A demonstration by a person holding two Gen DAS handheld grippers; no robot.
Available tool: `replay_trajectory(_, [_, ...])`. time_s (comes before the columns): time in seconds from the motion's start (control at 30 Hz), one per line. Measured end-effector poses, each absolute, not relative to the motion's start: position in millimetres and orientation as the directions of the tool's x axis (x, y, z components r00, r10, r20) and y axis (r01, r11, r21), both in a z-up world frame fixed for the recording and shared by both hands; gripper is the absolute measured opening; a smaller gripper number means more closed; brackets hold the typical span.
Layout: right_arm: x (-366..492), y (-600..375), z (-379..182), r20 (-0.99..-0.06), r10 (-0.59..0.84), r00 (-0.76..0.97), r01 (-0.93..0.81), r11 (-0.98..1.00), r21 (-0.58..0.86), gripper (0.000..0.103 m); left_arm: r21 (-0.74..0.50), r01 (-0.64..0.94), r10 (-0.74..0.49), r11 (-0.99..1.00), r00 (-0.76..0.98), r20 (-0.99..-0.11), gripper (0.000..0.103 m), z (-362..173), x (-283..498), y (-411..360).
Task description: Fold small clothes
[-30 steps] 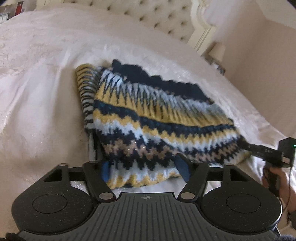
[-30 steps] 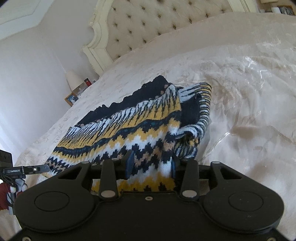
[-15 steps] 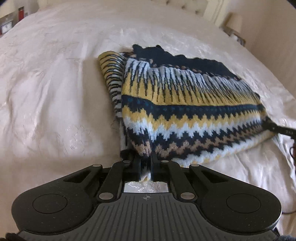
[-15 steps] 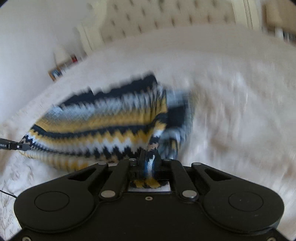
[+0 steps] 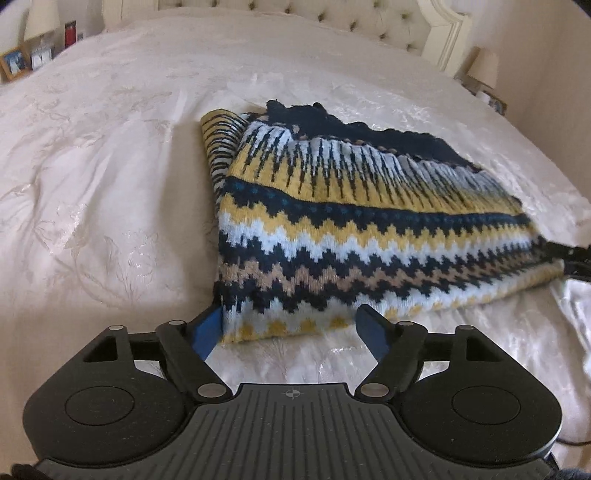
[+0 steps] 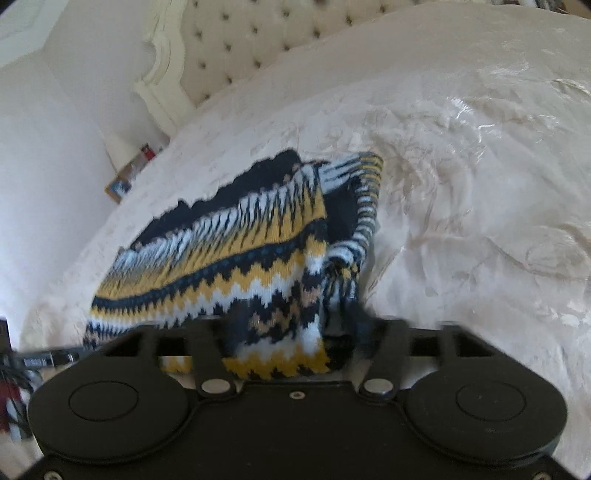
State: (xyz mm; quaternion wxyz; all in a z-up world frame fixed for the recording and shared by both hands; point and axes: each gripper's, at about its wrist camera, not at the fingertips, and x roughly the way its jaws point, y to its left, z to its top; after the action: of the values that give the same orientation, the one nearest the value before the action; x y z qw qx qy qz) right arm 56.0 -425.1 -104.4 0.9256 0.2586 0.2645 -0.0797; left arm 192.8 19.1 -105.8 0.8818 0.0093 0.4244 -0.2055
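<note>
One knitted sweater (image 5: 354, 221) lay folded on the cream bedspread (image 5: 110, 184), patterned in navy, yellow, pale blue and tan zigzag bands. It occupied the middle of the bed, with its solid navy edge toward the tufted headboard (image 5: 351, 14) and its yellow-and-white hem toward the cameras. One striped sleeve (image 5: 218, 144) was tucked along the left side of the stack in the left wrist view.

Two grippers were in view, one per camera. The left gripper (image 5: 291, 325) sat at the near left corner of the sweater. Its jaws were opening and stood wide apart. The near hem lay between the two blue pads (image 5: 208, 328), but neither pad pressed on the knit; the left pad stood just beside the corner edge, and the right pad was clear of the fabric.

The right gripper (image 6: 295, 343) sat at the opposite near corner. Its jaws were also opening and stood wide. A bunched fold of the hem lay between its two fingers (image 6: 391, 343), draped over the gripper body. The frame was blurred there, and no pad was seen clamping the fabric.

Two bedside lamps (image 5: 484, 68) were visible in the left wrist view, one at each side of the headboard. One framed picture (image 5: 13, 64) stood at the far left. The tip of the other gripper appeared at the edge of each view.
</note>
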Motion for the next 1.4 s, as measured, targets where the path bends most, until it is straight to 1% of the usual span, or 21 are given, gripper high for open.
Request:
replay_trajectory(0.07, [54,-426,-104,-0.533,-0.03,0.846,0.297,0.855,0.424,0.079,-0.148,0.363,-0.343,0.92,0.564,-0.751,0.081,-107,190,17])
replay_trajectory(0.17, [53,-431,-108,-0.53,-0.01,0.848,0.301,0.832,0.467,0.081,-0.144,0.35,-0.332,0.926,0.569,-0.752,0.083,-105,185,15])
replay_trajectory(0.3, [56,-436,-116,-0.523,0.034,0.852,0.283,0.81,0.513,0.091,-0.17,0.307,-0.325,0.936,0.576,-0.75,0.084,-88,176,15])
replay_trajectory(0.37, [57,-435,-118,-0.516,0.048,0.855,0.271,0.808,0.523,0.096,-0.206,0.288,-0.344,0.935,0.601,-0.721,0.084,-70,167,13])
replay_trajectory(0.43, [57,-434,-119,-0.506,0.061,0.861,0.257,0.806,0.534,0.103,-0.209,0.309,-0.363,0.928,0.624,-0.692,0.084,-50,162,5])
replay_trajectory(0.53, [60,-429,-120,-0.514,0.055,0.856,0.255,0.82,0.512,0.103,-0.181,0.356,-0.383,0.917,0.653,-0.653,0.084,-21,161,-17])
replay_trajectory(0.6, [59,-427,-120,-0.517,0.05,0.855,0.252,0.83,0.498,0.103,-0.188,0.39,-0.414,0.901,0.652,-0.635,0.084,-7,169,-34])
replay_trajectory(0.7, [59,-426,-121,-0.514,0.052,0.856,0.246,0.834,0.494,0.103,-0.166,0.393,-0.401,0.905,0.651,-0.644,0.084,0,185,-61])
replay_trajectory(0.8, [58,-429,-121,-0.512,0.061,0.857,0.244,0.826,0.507,0.103,-0.143,0.396,-0.385,0.907,0.645,-0.66,0.084,-5,204,-85])
replay_trajectory(1.03, [58,-434,-120,-0.512,0.086,0.854,0.242,0.807,0.539,0.103,-0.092,0.366,-0.307,0.926,0.588,-0.749,0.084,-38,250,-126])
replay_trajectory(1.3, [58,-435,-120,-0.519,0.093,0.85,0.243,0.804,0.542,0.103,0.0,0.339,-0.193,0.941,0.536,-0.822,0.084,-79,280,-149])
replay_trajectory(1.4, [59,-434,-120,-0.522,0.092,0.848,0.243,0.807,0.538,0.103,0.017,0.336,-0.17,0.942,0.517,-0.839,0.085,-94,286,-151])
